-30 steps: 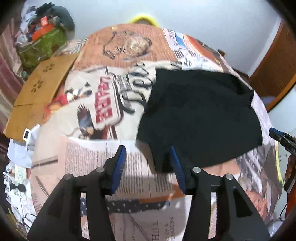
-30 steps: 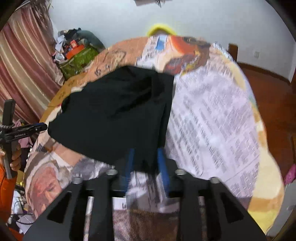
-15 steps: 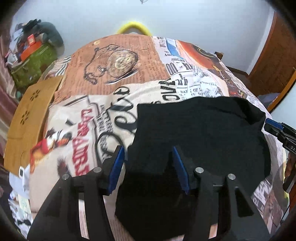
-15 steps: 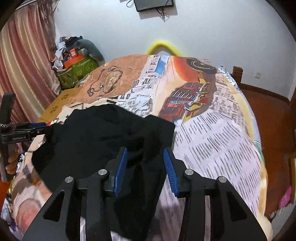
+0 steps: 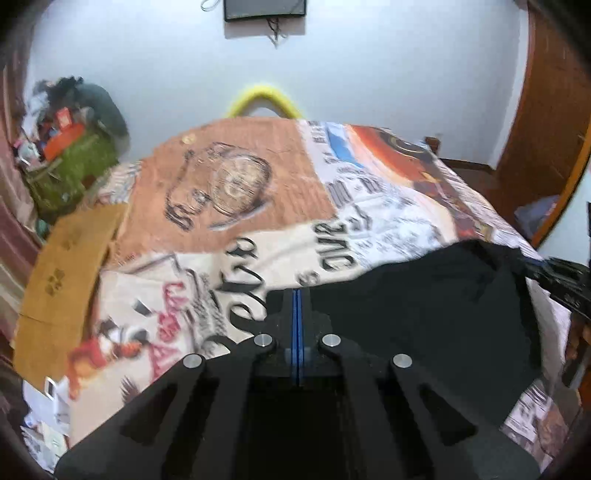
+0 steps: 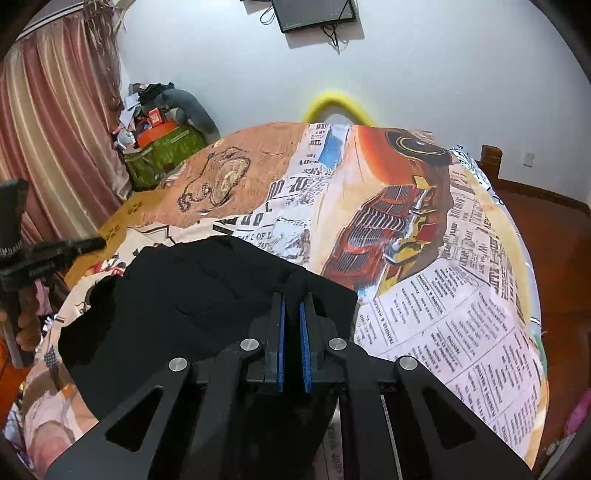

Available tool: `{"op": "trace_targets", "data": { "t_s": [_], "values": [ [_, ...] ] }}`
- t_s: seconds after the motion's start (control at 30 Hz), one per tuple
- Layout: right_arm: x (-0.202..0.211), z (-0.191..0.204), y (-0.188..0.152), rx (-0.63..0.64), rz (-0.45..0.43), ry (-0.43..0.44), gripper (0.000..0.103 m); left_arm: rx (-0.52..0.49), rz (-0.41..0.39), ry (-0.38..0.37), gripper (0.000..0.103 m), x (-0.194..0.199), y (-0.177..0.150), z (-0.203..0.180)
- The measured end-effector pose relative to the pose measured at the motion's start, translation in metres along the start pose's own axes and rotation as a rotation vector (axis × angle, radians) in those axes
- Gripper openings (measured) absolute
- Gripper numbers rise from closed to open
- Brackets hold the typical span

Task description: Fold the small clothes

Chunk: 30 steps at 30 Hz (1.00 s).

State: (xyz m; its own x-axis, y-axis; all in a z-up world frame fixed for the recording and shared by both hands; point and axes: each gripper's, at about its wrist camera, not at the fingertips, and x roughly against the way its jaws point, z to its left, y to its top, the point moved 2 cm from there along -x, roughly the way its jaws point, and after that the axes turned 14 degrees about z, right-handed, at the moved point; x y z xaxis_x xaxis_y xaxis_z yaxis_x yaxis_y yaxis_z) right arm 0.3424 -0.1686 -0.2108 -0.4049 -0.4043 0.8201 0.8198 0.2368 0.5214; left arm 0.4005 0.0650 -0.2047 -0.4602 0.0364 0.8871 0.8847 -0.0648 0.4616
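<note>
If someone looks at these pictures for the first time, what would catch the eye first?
Probably the black garment, dark against the bright newspaper-print bedspread that covers the bed. The right gripper pinches a fold of it near its right edge, and the left gripper is shut at its left edge.

The near part of the black garment (image 5: 424, 314) is hidden behind the left gripper (image 5: 297, 295) body at the lower centre of the left wrist view. That whole view is motion-blurred; the bedspread (image 5: 236, 192) lettering is unreadable. At its right edge the right gripper (image 5: 565, 280) is cut off. In the right wrist view, the wall screen (image 6: 314, 13) is cropped by the top edge.
</note>
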Motion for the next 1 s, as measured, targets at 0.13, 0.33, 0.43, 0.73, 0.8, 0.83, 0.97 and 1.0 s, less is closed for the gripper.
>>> {"op": "trace_targets", "data": {
  "t_s": [0.13,0.33,0.43,0.73,0.8,0.83,0.97,1.0],
  "values": [
    [-0.019,-0.010,0.001,-0.023,0.036,-0.018,0.006,0.075,0.089,-0.062,0.000,-0.028,0.006,0.020],
    [-0.038,-0.024,-0.003,-0.082,0.087,-0.026,0.006,0.083,0.178,-0.022,0.001,-0.048,-0.013,0.026],
    [-0.021,-0.019,0.000,-0.071,0.062,-0.093,0.014,0.093,0.171,-0.009,0.003,-0.039,-0.017,0.032],
    [0.017,0.030,0.001,0.092,0.003,-0.057,0.041,0.014,0.100,-0.100,0.044,0.004,-0.028,0.005],
    [0.009,0.045,-0.001,0.122,0.029,-0.006,0.044,-0.039,0.107,-0.091,0.045,0.000,-0.034,-0.012],
    [0.003,0.052,-0.003,0.131,0.046,0.019,0.046,-0.056,0.111,-0.073,0.047,-0.003,-0.036,-0.018],
    [-0.029,0.071,-0.010,0.166,0.125,0.028,0.050,-0.080,0.160,0.022,0.048,-0.031,-0.042,-0.026],
    [-0.037,0.073,-0.014,0.175,0.151,0.024,0.051,-0.072,0.167,0.041,0.048,-0.036,-0.043,-0.023]
  ]
}}
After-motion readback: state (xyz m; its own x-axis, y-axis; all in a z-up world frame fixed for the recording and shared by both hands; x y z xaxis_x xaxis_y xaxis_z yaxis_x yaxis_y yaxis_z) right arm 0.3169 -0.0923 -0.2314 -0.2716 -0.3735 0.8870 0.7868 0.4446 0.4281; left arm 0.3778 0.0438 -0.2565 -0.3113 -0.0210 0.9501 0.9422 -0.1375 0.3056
